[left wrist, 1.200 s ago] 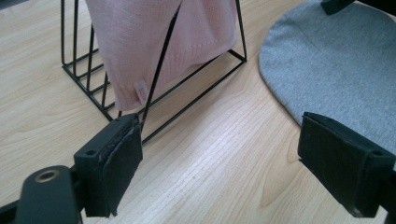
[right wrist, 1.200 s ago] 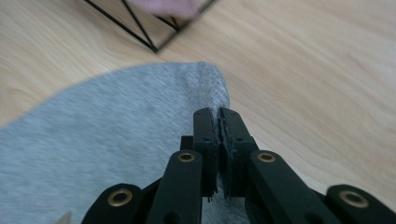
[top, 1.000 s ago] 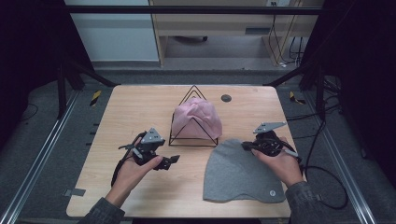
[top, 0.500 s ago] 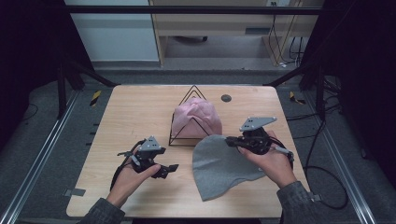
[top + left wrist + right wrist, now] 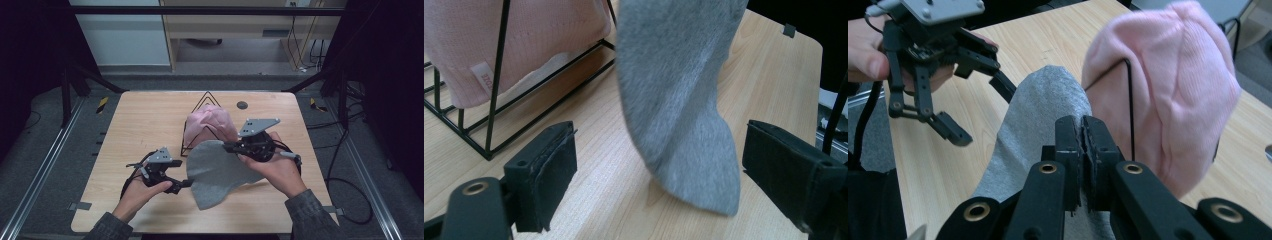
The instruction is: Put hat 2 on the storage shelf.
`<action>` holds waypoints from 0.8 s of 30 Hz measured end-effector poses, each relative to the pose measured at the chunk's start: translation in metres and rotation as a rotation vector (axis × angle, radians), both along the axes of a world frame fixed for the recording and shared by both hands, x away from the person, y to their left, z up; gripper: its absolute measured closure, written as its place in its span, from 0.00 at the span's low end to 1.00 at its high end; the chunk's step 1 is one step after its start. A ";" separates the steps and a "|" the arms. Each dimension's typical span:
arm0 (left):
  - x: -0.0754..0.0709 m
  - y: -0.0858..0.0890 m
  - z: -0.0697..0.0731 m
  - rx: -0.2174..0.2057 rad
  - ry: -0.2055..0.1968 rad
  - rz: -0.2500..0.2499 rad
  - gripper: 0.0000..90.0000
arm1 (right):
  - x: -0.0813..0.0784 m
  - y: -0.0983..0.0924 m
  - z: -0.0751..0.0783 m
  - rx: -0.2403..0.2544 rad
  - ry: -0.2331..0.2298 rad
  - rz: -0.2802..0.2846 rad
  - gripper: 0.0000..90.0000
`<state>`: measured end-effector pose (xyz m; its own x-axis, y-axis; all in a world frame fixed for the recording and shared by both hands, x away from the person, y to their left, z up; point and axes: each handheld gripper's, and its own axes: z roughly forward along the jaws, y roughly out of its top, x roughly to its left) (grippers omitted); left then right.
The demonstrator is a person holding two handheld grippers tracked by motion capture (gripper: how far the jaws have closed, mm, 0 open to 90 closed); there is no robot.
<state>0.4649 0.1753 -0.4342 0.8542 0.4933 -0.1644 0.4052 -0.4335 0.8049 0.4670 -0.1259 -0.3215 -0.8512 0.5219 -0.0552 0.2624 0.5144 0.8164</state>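
Note:
A grey knit hat (image 5: 215,172) hangs lifted by its top edge, with my right gripper (image 5: 227,146) shut on it; in the right gripper view the shut jaws (image 5: 1082,135) pinch the grey fabric (image 5: 1043,110). Its lower end still trails on the table. My left gripper (image 5: 182,184) stands open at the hat's left edge. In the left gripper view the grey hat's tip (image 5: 679,115) hangs between the wide pads (image 5: 549,170) without touching them. A pink hat (image 5: 210,122) sits on a black wire stand (image 5: 202,100) just behind.
The wooden table (image 5: 140,120) has bare room at its left and far side. A small dark disc (image 5: 242,105) lies near the far edge. The wire stand's base (image 5: 499,75) stands close to the left gripper. Cables trail off the table's right side.
My right gripper has risen and moved left toward the pink hat, lifting the grey hat from flat on the table to hanging. The left gripper has stayed about where it was.

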 end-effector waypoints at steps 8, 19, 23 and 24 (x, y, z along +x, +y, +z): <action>0.000 -0.001 0.000 -0.009 0.000 -0.019 0.15 | -0.001 0.016 0.008 0.001 -0.015 0.032 0.96; -0.002 -0.005 0.003 0.028 0.015 -0.019 0.73 | 0.001 0.015 0.008 -0.001 -0.020 0.017 0.96; -0.002 -0.004 0.020 0.025 0.016 0.004 0.94 | 0.006 0.005 0.006 0.002 -0.022 -0.012 0.96; -0.002 -0.003 0.025 0.020 0.014 0.012 0.95 | 0.007 0.002 0.006 0.005 -0.022 -0.020 0.96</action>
<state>0.4628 0.1724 -0.4087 0.8458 0.5069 -0.1664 0.4218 -0.4445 0.7902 0.4736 -0.1238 -0.3150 -0.8391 0.5393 -0.0716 0.2543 0.5050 0.8248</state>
